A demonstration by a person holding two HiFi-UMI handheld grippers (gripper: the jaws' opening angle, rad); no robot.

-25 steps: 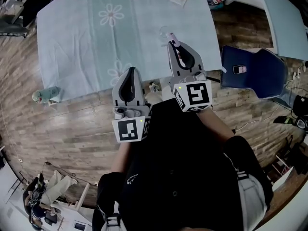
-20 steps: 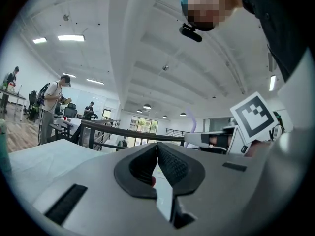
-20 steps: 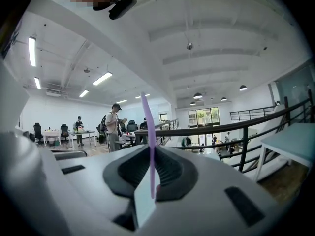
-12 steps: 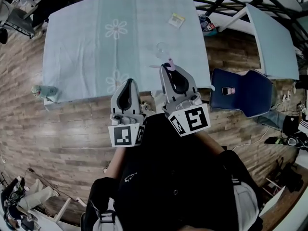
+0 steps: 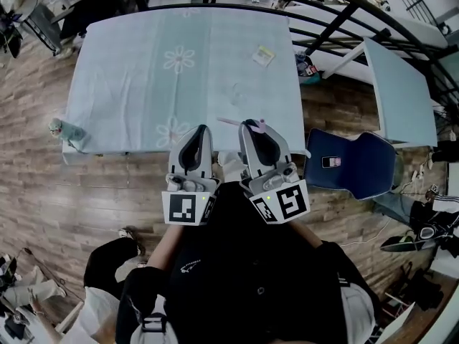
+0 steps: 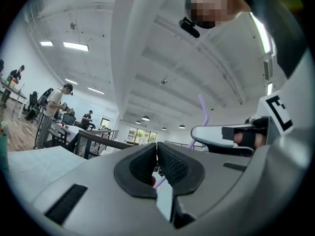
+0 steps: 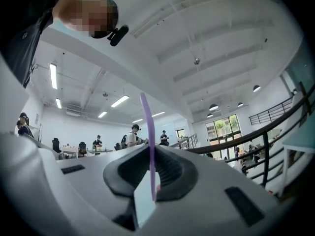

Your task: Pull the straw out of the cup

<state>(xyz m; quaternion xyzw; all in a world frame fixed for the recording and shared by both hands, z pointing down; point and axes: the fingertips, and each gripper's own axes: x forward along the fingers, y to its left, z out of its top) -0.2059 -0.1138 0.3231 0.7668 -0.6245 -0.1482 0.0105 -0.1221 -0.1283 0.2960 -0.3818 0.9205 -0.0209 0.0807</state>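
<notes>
The thin purple straw (image 7: pixel 146 127) stands upright between the pads of my right gripper (image 7: pixel 150 150), which is shut on it. In the head view the straw (image 5: pixel 228 120) sticks out to the left of the right gripper (image 5: pixel 251 125), over the near edge of the table. A faint clear cup (image 5: pixel 237 94) stands on the blue cloth just beyond, apart from the straw. My left gripper (image 5: pixel 202 130) hangs beside the right one; its jaws (image 6: pixel 157 149) are shut with nothing in them. From the left gripper view the straw (image 6: pixel 204 111) rises above the right gripper (image 6: pixel 231 135).
The table (image 5: pixel 129 63) has a pale blue flowered cloth and a small card (image 5: pixel 263 56) near its far right. A small toy (image 5: pixel 57 128) sits at its near left corner. A blue chair (image 5: pixel 355 165) with a phone stands to the right, a second table (image 5: pixel 398 84) and black railings beyond.
Both grippers have risen and drawn back from the cup toward the table's near edge. The right gripper has kept the straw, and the gap between straw and cup has grown.
</notes>
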